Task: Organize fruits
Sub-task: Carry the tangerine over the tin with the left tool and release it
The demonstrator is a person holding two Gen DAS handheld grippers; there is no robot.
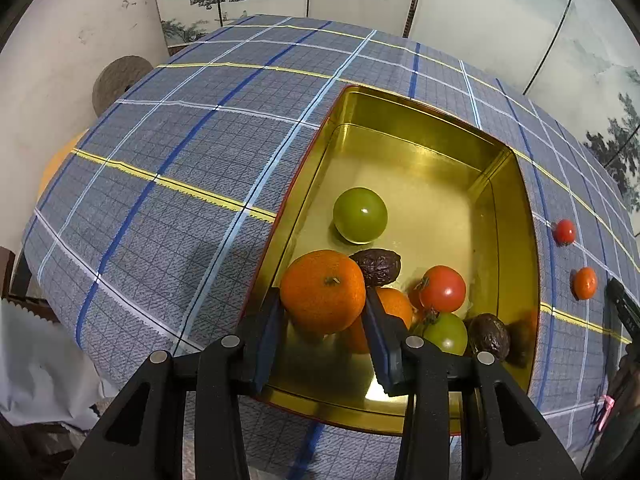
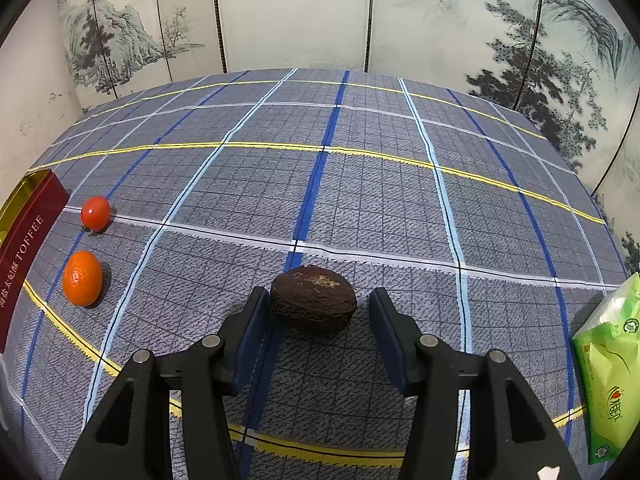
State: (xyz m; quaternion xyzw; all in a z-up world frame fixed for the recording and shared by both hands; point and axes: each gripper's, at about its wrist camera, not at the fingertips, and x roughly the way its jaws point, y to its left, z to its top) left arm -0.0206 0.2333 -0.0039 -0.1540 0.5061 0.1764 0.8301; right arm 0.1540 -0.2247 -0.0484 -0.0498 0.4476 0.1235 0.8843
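Note:
My left gripper (image 1: 324, 304) is shut on an orange tangerine (image 1: 322, 290) and holds it over the near end of a gold tin (image 1: 516, 216). In the tin lie a green tomato (image 1: 360, 215), a red tomato (image 1: 443, 288), two dark wrinkled fruits (image 1: 378, 266), another tangerine and a second green tomato (image 1: 448, 332). My right gripper (image 2: 318, 304) is open around a dark wrinkled fruit (image 2: 313, 305) on the cloth; the left pad is close to it, the right pad apart. A red tomato (image 2: 95, 213) and a tangerine (image 2: 82, 278) lie to the left.
The tin's red side reads TOFFEE (image 2: 24, 252) at the far left of the right wrist view. A green tissue pack (image 2: 608, 372) lies at the right table edge. The checked cloth (image 2: 360, 184) covers the table, with a painted screen behind.

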